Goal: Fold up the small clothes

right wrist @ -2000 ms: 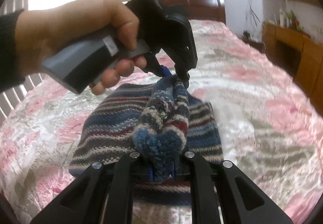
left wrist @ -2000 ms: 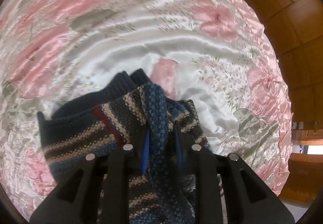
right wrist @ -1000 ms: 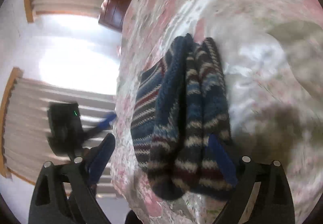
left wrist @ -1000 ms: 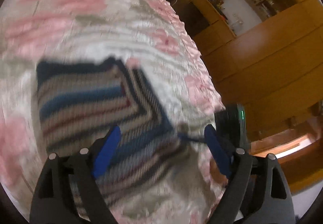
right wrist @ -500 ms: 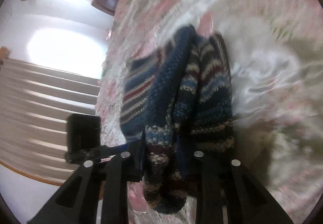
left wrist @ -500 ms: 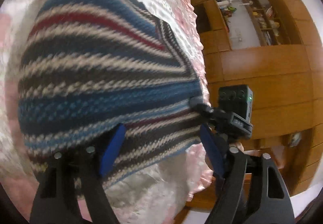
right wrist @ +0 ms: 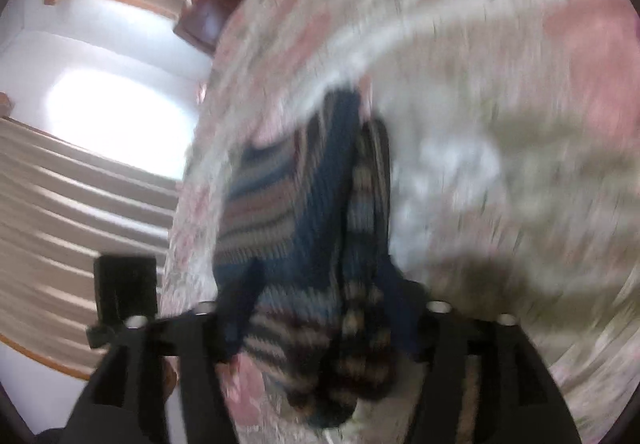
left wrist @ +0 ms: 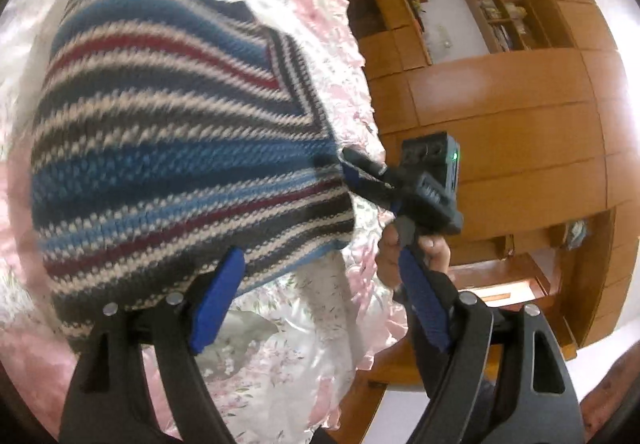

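A knitted sweater (left wrist: 168, 148) with blue, cream, dark and red stripes lies folded on the bed. In the left wrist view my left gripper (left wrist: 320, 302) is open, its left blue pad over the sweater's near hem and nothing between the fingers. My right gripper (left wrist: 349, 169), held by a hand (left wrist: 434, 250), pinches the sweater's right corner, which is drawn to a point at its tips. The right wrist view is blurred: the thick folded edge of the sweater (right wrist: 320, 228) fills the gap of my right gripper (right wrist: 320, 306).
The bed has a pink floral satin cover (left wrist: 304, 356) with a ruffled edge on the right. Beyond it stand wooden cabinets (left wrist: 500, 104) and shelves (left wrist: 492, 4). The right wrist view shows a dark headboard (right wrist: 204, 20) and a curtained window (right wrist: 112, 124).
Both grippers let go of the raised sweater, which now lies folded flat. My left gripper stays open near the hem. My right gripper has come in onto the folded edge.
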The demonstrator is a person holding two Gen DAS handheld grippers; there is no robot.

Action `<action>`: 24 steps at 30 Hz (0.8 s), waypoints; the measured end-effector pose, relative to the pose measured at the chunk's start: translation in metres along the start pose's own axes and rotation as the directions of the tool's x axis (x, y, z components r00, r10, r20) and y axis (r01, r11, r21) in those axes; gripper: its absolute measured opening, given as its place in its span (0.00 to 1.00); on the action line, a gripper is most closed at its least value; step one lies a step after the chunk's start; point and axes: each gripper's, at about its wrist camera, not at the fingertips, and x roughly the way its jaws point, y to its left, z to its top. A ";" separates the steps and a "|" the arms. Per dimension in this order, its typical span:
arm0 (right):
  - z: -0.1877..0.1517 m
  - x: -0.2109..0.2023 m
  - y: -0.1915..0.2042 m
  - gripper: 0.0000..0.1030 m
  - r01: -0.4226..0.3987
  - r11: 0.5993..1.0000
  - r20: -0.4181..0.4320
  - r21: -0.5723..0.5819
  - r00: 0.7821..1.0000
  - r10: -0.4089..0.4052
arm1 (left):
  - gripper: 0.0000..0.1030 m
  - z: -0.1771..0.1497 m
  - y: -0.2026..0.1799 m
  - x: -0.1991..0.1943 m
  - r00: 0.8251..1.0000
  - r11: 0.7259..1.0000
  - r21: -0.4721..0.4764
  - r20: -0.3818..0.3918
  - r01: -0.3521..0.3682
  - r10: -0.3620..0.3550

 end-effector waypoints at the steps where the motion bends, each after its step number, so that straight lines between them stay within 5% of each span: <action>1: 0.010 0.000 0.000 0.69 0.015 1.000 0.012 0.005 1.000 -0.015 | 0.77 0.004 -0.003 -0.003 1.000 1.000 0.010 0.006 0.010 -0.010; 7: 0.065 0.038 -0.010 0.65 0.037 0.998 -0.010 0.059 0.999 -0.036 | 0.84 0.028 -0.010 -0.010 0.993 0.996 0.045 0.082 0.077 -0.081; 9: 0.073 0.062 -0.007 0.22 0.047 0.998 -0.061 0.048 0.997 -0.044 | 0.84 0.029 -0.002 -0.004 0.996 0.998 0.026 0.063 0.055 -0.056; 11: 0.072 0.068 0.007 0.18 0.062 0.998 -0.047 -0.032 0.997 -0.064 | 0.84 0.026 0.016 0.006 0.999 0.999 -0.026 0.024 0.023 -0.022; 14: 0.076 0.068 0.020 0.17 0.056 0.995 0.012 -0.078 0.998 -0.055 | 0.79 0.017 0.039 0.015 1.000 0.998 -0.067 -0.007 -0.008 0.008; 17: 0.069 0.090 -0.007 0.19 0.164 0.986 -0.061 -0.022 0.984 -0.165 | 0.77 0.015 0.051 0.012 1.000 0.995 -0.099 0.016 0.024 -0.022; 19: 0.067 0.084 -0.008 0.23 0.157 0.988 -0.041 -0.013 0.987 -0.157 | 0.78 0.015 0.049 0.007 0.999 0.992 -0.119 0.029 0.044 -0.041; 24: 0.055 0.034 0.030 0.30 0.146 0.985 0.092 -0.097 0.986 -0.137 | 0.85 0.036 0.008 -0.031 0.992 0.997 -0.010 0.104 0.071 -0.070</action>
